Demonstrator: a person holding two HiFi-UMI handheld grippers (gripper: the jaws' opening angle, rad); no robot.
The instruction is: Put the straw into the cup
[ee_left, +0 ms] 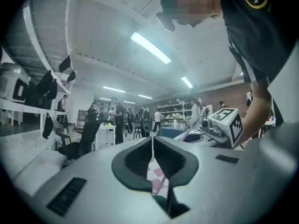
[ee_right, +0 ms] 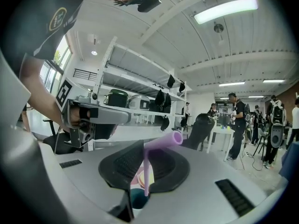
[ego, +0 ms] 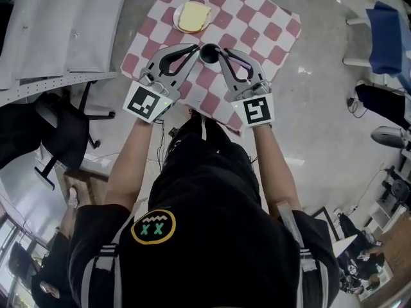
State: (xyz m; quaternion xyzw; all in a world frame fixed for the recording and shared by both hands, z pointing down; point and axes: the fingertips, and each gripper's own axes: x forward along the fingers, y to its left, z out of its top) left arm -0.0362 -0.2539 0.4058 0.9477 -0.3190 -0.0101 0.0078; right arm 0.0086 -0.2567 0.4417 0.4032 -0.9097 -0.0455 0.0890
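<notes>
Straw (ee_right: 146, 169), lilac plastic with a bent top, stands pinched between the dark fingers of the right gripper (ee_right: 147, 153), its lower end at the mouth of the round dark cup (ego: 209, 53). Left gripper (ee_left: 152, 146) fingers meet, empty, beside the cup. Red-and-white checked cloth (ego: 257, 31) covers the tabletop, bare around the cup.

The straw (ee_right: 146, 171) is light purple and bent near its top. The long part stands nearly upright, and the short open end points to about 2 o'clock in the right gripper view. The pads of the right gripper (ego: 220, 51) are closed on the long part. The cup (ego: 209, 53) is small, round and dark – teal inside – and stands upright with its mouth open. It is at 6 o'clock from the straw, whose lower end appears over the mouth. Whether the tip is already inside, I cannot tell.
</notes>
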